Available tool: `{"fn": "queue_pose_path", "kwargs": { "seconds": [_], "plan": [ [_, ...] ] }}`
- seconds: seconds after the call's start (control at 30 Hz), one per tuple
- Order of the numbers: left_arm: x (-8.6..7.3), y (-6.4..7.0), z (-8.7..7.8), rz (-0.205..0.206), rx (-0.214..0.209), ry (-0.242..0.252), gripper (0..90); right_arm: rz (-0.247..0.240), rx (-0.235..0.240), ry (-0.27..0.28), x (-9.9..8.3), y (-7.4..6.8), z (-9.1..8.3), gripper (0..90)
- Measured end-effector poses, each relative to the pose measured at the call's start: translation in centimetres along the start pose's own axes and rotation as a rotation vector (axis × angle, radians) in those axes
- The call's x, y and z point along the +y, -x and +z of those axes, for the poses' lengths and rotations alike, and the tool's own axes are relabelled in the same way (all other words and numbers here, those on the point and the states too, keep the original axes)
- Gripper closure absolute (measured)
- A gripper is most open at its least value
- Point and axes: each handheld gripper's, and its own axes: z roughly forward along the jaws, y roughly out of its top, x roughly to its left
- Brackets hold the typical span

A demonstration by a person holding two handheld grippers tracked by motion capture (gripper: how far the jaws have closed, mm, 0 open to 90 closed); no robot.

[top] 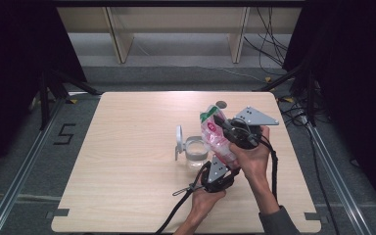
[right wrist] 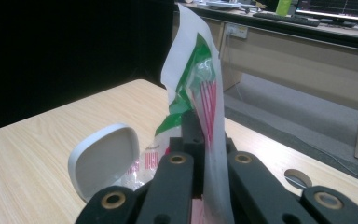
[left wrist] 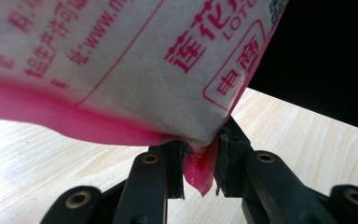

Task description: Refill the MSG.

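Both tools clamp the pouch point(top: 216, 137) (lengthwise tilted, green top pointing away, upward).

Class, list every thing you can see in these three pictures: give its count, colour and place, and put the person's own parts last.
Bag: one, white and pink with green at the top and red print, held above the table's right half between both tools.
Container: one, clear, on the table beside the bag.
Lid: one, white, standing open at the container's left.
Table: one, light wood, centre.
Left tool: one, black, shut on the bag's lower corner.
Right tool: one, black with grey plate, shut on the bag's upper part.
Hands: two, holding the tools, bottom right.
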Motion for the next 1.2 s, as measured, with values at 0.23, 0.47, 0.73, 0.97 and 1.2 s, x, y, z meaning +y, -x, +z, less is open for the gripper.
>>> {"fn": "queue_pose_path", "kwargs": {
  "seconds": [0.23, 0.47, 0.73, 0.97, 1.2],
  "plan": [
    [-0.1, -0.1, 0.4, -0.012, -0.011, 0.001, 75.2, -0.006, 0.012, -0.018, -0.1, -0.1, 0.7, 90.0],
    [-0.1, 0.2, 0.6, -0.013, -0.021, 0.012, 75.4, -0.01, 0.004, -0.014, -0.3, -0.2, 1.3, 90.0],
    [-0.1, 0.2, 0.6, -0.009, -0.017, 0.008, 75.5, -0.008, 0.018, -0.028, -0.3, -0.1, 1.9, 90.0],
    [-0.1, 0.0, 0.7, -0.013, -0.021, 0.012, 75.6, 0.003, 0.012, -0.034, -0.4, -0.1, 2.2, 90.0],
    [-0.1, -0.2, 0.9, -0.01, -0.025, 0.014, 75.7, -0.003, 0.012, -0.037, -0.4, 0.0, 2.7, 90.0]
  ]
}}
